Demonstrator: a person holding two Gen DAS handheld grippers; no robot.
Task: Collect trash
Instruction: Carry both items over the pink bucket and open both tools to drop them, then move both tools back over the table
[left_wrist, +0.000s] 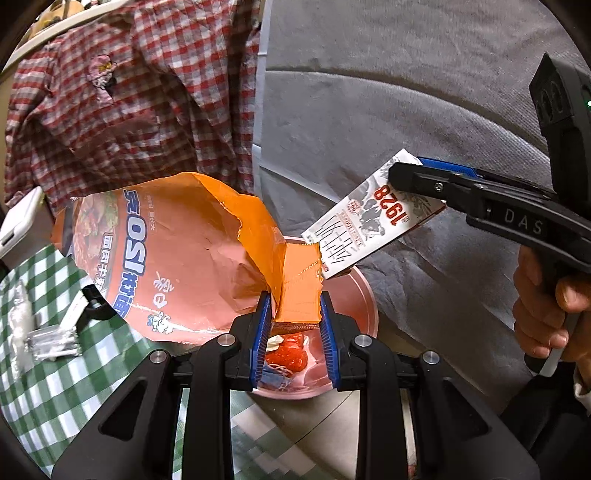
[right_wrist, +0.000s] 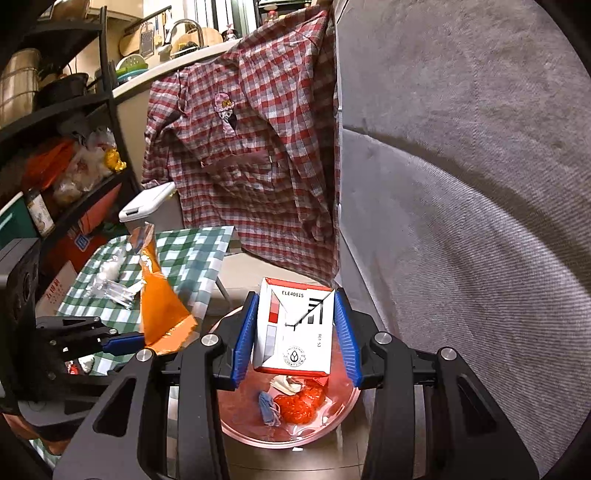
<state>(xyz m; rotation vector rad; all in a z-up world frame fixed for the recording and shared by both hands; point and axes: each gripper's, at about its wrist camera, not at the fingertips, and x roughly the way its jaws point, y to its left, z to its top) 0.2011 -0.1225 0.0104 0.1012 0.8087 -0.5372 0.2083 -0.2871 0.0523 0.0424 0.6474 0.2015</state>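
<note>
My left gripper (left_wrist: 295, 314) is shut on the edge of an orange snack bag (left_wrist: 177, 266), which hangs over a pink bin (left_wrist: 364, 306). From the right wrist the same bag (right_wrist: 162, 310) shows at the left, pinched by the left gripper (right_wrist: 125, 341). My right gripper (right_wrist: 295, 330) is shut on a white and red carton (right_wrist: 295, 332), held above the pink bin (right_wrist: 332, 413). In the left wrist view that carton (left_wrist: 373, 218) slants down toward the bin from the right gripper (left_wrist: 417, 173). Red crumpled plastic (right_wrist: 301, 404) and a blue scrap (right_wrist: 266, 408) lie inside the bin.
A table with a green checked cloth (right_wrist: 184, 254) stands left of the bin, with clear plastic wrappers (right_wrist: 110, 288) on it. A red plaid shirt (right_wrist: 251, 140) hangs behind. A grey sofa (right_wrist: 461, 221) fills the right. Dark shelves (right_wrist: 55, 122) stand at the far left.
</note>
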